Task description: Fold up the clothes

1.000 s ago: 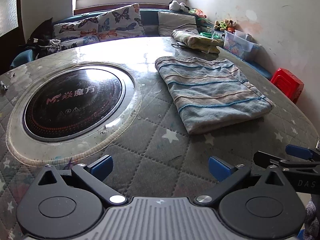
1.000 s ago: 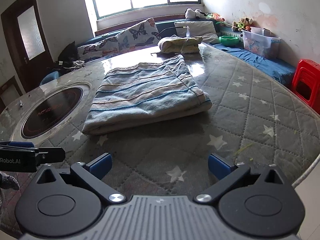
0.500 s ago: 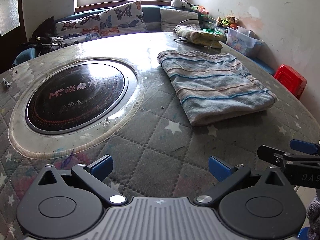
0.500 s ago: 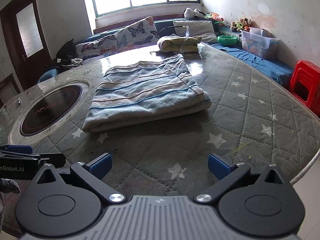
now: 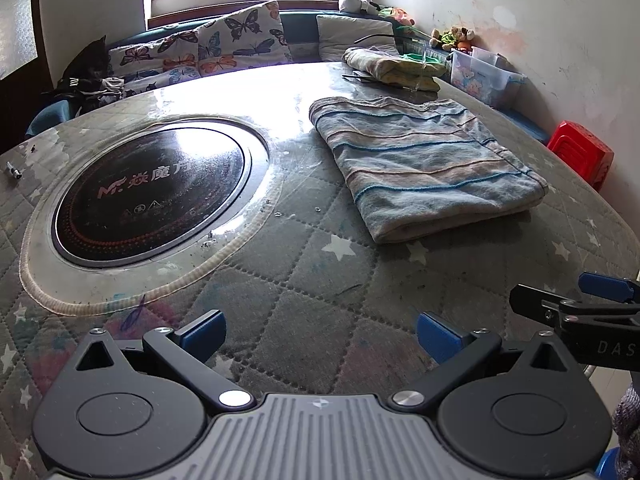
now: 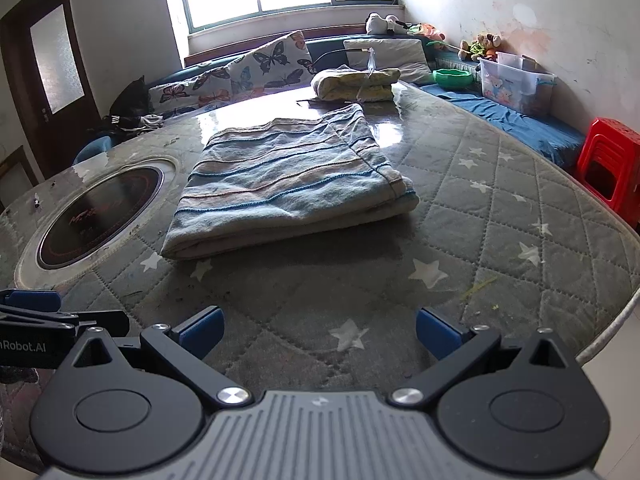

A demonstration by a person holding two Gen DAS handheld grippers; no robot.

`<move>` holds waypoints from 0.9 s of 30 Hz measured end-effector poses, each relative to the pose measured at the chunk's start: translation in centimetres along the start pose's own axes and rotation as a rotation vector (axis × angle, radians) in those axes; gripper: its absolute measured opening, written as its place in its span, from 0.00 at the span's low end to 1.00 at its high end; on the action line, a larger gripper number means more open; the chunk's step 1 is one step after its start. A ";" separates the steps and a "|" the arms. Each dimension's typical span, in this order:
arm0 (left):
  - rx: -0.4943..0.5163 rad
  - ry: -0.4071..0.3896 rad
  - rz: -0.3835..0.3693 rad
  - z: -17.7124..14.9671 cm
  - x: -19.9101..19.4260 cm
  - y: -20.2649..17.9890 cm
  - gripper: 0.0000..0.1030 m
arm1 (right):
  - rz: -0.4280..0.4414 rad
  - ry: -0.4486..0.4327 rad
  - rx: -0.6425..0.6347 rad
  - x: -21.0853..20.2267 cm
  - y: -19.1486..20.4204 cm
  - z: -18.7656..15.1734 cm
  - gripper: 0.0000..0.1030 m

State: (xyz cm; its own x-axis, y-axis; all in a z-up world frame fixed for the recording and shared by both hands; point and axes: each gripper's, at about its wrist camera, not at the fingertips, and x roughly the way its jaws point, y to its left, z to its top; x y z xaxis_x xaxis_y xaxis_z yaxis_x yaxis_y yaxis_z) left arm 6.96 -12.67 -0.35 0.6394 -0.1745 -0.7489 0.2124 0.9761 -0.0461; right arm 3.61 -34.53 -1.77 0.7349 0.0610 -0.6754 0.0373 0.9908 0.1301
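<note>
A round surface [image 5: 320,320] covered in a grey quilted, star-printed cloth fills both views, with a black glass hob [image 5: 148,192] set into its left side. On the right half lies a striped grey-and-blue garment [image 6: 288,184], already folded into a flat, several-layered rectangle with its thick folded edge toward the near side. It rests alone, well apart from both tools. At the far edge of the surface sits a second folded bundle, pale yellow [image 6: 356,84].

The left tool [image 5: 320,334] hangs low over the near part of the surface, its blue-tipped fingers spread wide and holding nothing. The right tool [image 6: 318,330] is just beside it, equally wide and empty.

Judging by the layers and squared edges, the striped garment lies as a finished fold would, or as a halfway fold awaiting one more turn to make it smaller; the pictures do not settle which. No unfolded clothing shows on the surface. Cushions [image 5: 224,44] and dark clothes [image 5: 88,80] lie on the bench beyond.
</note>
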 end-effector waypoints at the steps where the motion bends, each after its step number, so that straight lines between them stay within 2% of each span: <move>1: 0.001 0.001 0.000 0.0 0.0 0.0 1.00 | 0.000 0.001 0.000 0.0 0.0 0.0 1.00; 27: 0.008 0.015 0.001 0.5 1.1 -0.1 1.00 | -0.009 0.006 0.000 1.1 -0.2 0.5 1.00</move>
State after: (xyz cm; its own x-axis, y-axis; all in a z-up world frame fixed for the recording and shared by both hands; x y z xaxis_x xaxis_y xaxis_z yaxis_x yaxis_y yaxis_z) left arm 8.07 -13.02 -0.82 0.6284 -0.1713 -0.7588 0.2173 0.9753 -0.0402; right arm 4.71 -34.73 -2.15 0.7308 0.0525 -0.6806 0.0440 0.9914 0.1236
